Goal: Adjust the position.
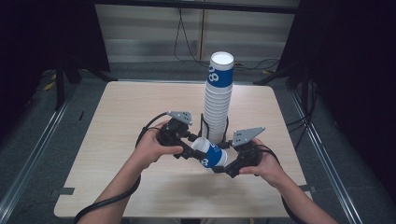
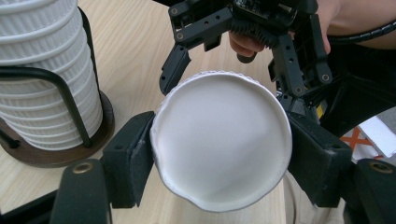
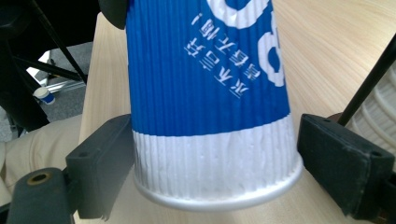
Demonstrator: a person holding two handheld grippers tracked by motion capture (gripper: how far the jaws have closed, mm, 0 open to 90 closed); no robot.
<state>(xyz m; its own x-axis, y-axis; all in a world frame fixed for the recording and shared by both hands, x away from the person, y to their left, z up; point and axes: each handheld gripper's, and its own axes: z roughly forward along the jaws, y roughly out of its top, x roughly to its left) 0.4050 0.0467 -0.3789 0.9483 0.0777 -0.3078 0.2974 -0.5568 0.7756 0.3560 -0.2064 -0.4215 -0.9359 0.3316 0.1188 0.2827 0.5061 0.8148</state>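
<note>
A blue and white ribbed paper cup (image 1: 212, 156) lies on its side just above the table, between my two grippers. My left gripper (image 1: 196, 147) is shut on one end; in the left gripper view that white round end (image 2: 219, 144) faces the camera, its edge dented between the pads (image 2: 133, 158). My right gripper (image 1: 224, 167) is shut on the other end, where a white band and rolled rim (image 3: 215, 177) sit between its pads (image 3: 107, 158). The blue wall with white print (image 3: 205, 93) runs away from that camera. The right gripper (image 2: 229, 79) also appears beyond the cup.
A tall stack of the same cups (image 1: 218, 100) stands in a black wire holder on a round wooden base (image 2: 56, 154), just behind the grippers. The light wooden table (image 1: 140, 107) has bare room left, right and in front. Cables lie on the floor beyond.
</note>
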